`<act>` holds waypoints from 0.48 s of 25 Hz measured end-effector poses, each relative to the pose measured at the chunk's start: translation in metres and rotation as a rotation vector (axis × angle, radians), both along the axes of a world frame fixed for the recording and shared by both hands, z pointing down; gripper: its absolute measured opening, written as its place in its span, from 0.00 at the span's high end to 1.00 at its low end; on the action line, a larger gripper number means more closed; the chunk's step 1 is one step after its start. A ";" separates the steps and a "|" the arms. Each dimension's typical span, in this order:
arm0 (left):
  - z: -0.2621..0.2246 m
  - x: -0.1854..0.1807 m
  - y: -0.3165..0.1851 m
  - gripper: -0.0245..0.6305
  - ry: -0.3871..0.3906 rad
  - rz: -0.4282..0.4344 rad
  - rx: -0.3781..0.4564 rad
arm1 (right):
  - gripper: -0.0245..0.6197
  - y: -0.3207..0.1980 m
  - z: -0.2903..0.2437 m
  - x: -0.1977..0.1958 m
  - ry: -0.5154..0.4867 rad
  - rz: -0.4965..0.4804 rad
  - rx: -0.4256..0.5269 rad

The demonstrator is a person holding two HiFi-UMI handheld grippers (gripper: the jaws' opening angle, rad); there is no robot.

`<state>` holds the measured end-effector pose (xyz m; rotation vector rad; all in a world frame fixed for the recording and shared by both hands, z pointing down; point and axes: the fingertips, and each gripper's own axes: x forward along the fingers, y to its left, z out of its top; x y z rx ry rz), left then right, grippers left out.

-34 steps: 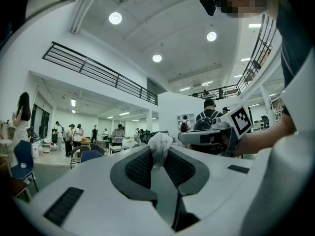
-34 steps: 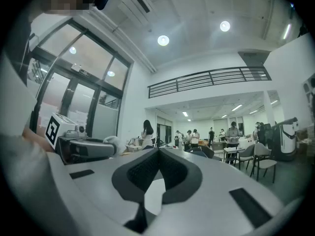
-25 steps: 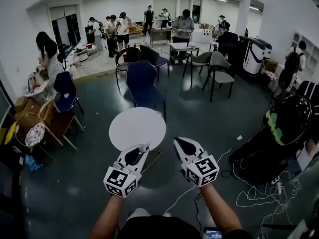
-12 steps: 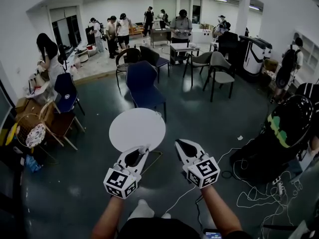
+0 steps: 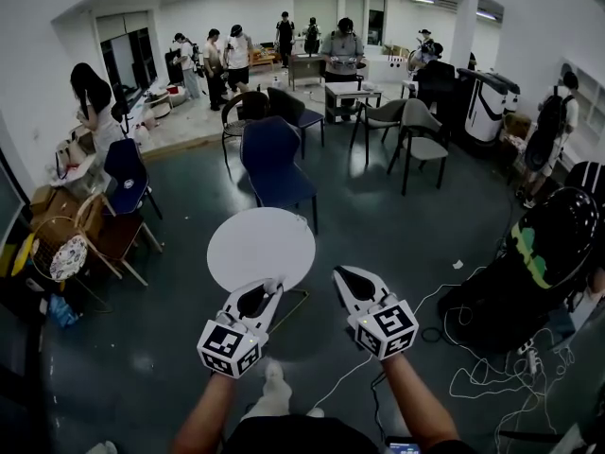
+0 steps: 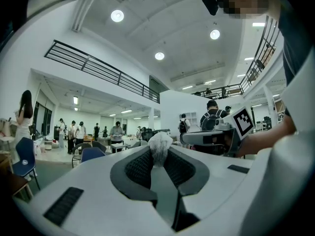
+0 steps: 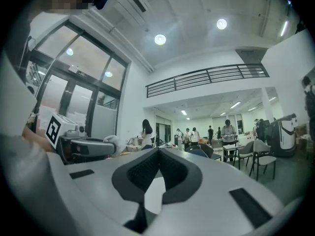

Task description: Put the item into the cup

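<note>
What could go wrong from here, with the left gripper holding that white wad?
The left gripper pinches the white wad only at its tips, so it may slip out. No cup shows on the round table, so there is no target yet. Loose cables could trip the person.

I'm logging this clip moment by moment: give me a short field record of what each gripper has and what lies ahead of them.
left gripper: shut on a white crumpled item at the jaw tips
right gripper: jaws together, nothing between them
pose: both held level, side by side, apart from each other
ahead: round white table, its top bare in the head view
behind the table: blue chair
cup: not seen in any view
</note>
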<state>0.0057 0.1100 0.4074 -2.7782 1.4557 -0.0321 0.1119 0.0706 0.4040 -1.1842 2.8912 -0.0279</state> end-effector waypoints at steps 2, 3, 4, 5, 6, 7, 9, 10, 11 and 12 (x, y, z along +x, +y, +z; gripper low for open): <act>0.000 0.000 -0.007 0.86 0.007 -0.001 -0.004 | 0.94 -0.006 0.001 -0.001 0.002 -0.002 -0.005; 0.001 0.000 -0.010 0.86 0.011 -0.001 -0.005 | 0.94 -0.010 0.001 0.000 0.004 -0.002 -0.008; 0.001 0.001 -0.014 0.86 0.013 0.000 -0.007 | 0.94 -0.013 0.001 0.000 0.005 -0.002 -0.010; 0.002 0.000 -0.018 0.86 0.013 0.000 -0.009 | 0.94 -0.018 0.002 -0.001 0.005 -0.002 -0.011; 0.002 -0.001 -0.023 0.86 0.013 0.001 -0.011 | 0.94 -0.022 0.002 -0.002 0.005 -0.002 -0.012; 0.003 -0.003 -0.027 0.86 0.013 0.001 -0.013 | 0.94 -0.027 0.002 -0.004 0.006 -0.002 -0.014; 0.004 -0.007 -0.036 0.86 0.014 -0.001 -0.017 | 0.94 -0.036 0.003 -0.009 0.008 -0.002 -0.018; 0.004 -0.010 -0.041 0.86 0.014 -0.003 -0.019 | 0.94 -0.040 0.004 -0.011 0.009 -0.003 -0.019; 0.005 -0.011 -0.045 0.86 0.015 -0.004 -0.020 | 0.94 -0.044 0.005 -0.012 0.010 -0.004 -0.020; 0.006 -0.013 -0.050 0.86 0.017 -0.006 -0.020 | 0.94 -0.049 0.006 -0.013 0.011 -0.005 -0.022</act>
